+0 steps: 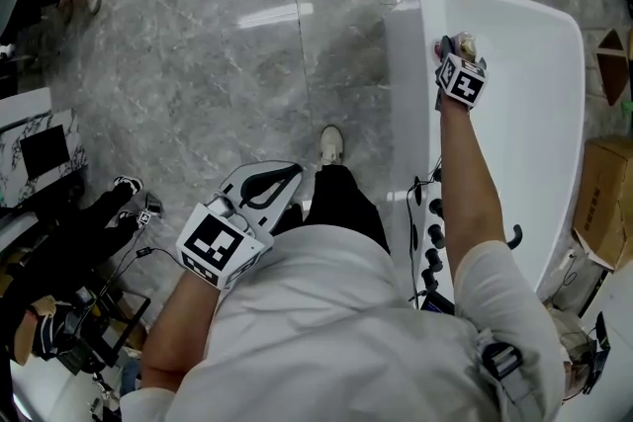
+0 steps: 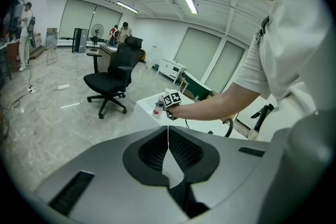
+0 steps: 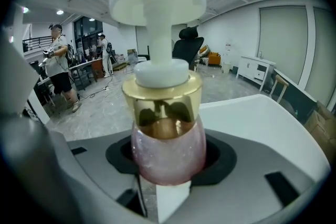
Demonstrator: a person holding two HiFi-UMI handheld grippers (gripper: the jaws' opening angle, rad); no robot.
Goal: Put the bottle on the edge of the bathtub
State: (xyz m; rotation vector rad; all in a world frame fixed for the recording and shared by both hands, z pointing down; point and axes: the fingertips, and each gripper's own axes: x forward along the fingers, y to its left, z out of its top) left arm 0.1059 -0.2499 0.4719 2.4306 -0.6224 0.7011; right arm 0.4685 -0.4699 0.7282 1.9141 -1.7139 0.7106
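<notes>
A pink bottle (image 3: 168, 149) with a gold collar and a white pump top stands upright between the jaws of my right gripper (image 3: 168, 168), which is shut on its body. In the head view the right gripper (image 1: 453, 49) holds the bottle (image 1: 461, 42) at the left rim of the white bathtub (image 1: 406, 64), near its far end. Whether its base touches the rim is hidden. The left gripper view shows the same bottle (image 2: 158, 107) far off. My left gripper (image 1: 282, 175) is shut on nothing, low beside the person's leg, its pads (image 2: 181, 147) meeting.
Black knobs and a hose (image 1: 432, 247) sit on the tub's near rim. Cardboard boxes (image 1: 603, 198) stand right of the tub. A black office chair (image 2: 113, 78) is on the marble floor beyond it. Equipment and cables (image 1: 79, 311) lie at the left. People (image 3: 60, 73) stand far back.
</notes>
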